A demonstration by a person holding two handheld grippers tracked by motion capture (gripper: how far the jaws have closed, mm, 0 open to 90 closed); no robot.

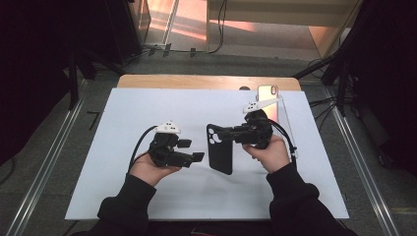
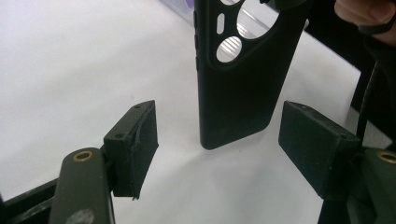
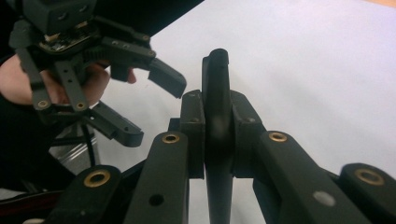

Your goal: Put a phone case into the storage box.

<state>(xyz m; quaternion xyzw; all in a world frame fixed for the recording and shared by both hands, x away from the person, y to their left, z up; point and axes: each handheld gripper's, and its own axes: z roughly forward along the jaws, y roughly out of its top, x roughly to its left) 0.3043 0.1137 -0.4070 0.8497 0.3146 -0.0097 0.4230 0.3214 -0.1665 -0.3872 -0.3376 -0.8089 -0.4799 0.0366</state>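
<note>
- White tabletop (image 1: 123,162); no readable writing anywhere.
- Right gripper (image 1: 220,133) clamps a black phone case (image 1: 220,147) on edge.
- Left gripper (image 1: 194,151) gapes wide, empty, just beside it.

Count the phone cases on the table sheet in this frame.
1: a black phone case, clamped in the right tool near the sheet's middle. The phone at the far edge may wear another; unclear.

The white table top (image 1: 123,147) is bright, but the room around it is very dark. Orange light glows on the floor (image 1: 187,19) far back. In the gripper views the close black jaws look soft and blurry, and the white sheet glares.
</note>
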